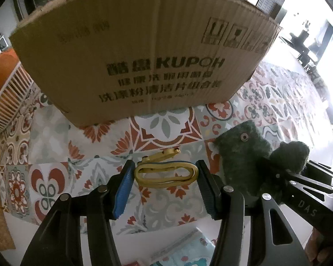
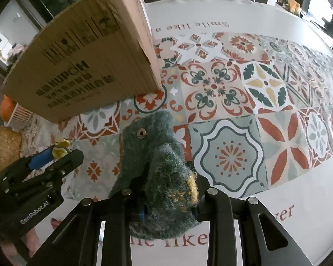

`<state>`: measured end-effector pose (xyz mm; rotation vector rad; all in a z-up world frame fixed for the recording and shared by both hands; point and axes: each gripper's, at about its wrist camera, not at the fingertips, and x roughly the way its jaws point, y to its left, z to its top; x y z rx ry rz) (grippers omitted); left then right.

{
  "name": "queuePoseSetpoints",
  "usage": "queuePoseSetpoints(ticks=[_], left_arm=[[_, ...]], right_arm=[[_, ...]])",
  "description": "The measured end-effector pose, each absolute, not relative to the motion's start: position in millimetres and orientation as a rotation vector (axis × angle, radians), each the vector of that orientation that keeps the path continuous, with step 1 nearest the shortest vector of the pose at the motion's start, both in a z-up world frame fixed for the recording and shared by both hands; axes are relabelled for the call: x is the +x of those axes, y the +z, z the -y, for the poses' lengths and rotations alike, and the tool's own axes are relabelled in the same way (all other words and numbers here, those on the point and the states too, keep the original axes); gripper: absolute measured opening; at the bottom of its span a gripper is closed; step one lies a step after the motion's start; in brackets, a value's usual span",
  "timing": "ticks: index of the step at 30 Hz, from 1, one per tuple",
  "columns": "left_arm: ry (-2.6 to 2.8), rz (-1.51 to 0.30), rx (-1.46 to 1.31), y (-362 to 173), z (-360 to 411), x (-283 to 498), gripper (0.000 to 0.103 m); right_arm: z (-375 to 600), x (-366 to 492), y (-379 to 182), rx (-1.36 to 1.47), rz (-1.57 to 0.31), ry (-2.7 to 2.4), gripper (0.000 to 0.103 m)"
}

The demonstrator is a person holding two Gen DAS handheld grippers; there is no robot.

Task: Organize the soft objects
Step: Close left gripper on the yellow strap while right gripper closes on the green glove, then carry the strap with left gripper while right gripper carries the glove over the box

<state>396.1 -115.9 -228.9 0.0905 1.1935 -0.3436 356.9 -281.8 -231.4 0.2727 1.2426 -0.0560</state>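
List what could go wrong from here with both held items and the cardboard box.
1. The coiled yellow strap sits loosely between the left tool's pads; it may uncoil or slip out.
2. The fuzzy dark green felt pouch flops well past the right tool, so its free end could catch on the brown cardboard box.
3. The two tools are close together and might bump each other.

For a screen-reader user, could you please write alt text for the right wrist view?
The right tool is clamped on a fuzzy green felt pouch with a metal snap, above a tile-patterned tablecloth. A cardboard box stands behind on the left, and the left tool holds a folded yellow strap.
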Motion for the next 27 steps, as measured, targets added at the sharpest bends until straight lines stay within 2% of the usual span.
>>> queuePoseSetpoints(ticks=[12, 27], left_arm=[[-0.345, -1.162, 0.082, -210.2, 107.5, 394.6, 0.055], [-0.363, -1.106, 0.059, -183.5, 108.9, 393.3, 0.055]], right_arm=[[279.6, 355.8, -218.7, 0.277, -1.168, -0.023, 0.022], [275.4, 355.3, -191.3, 0.302, -1.094, 0.023, 0.021]])
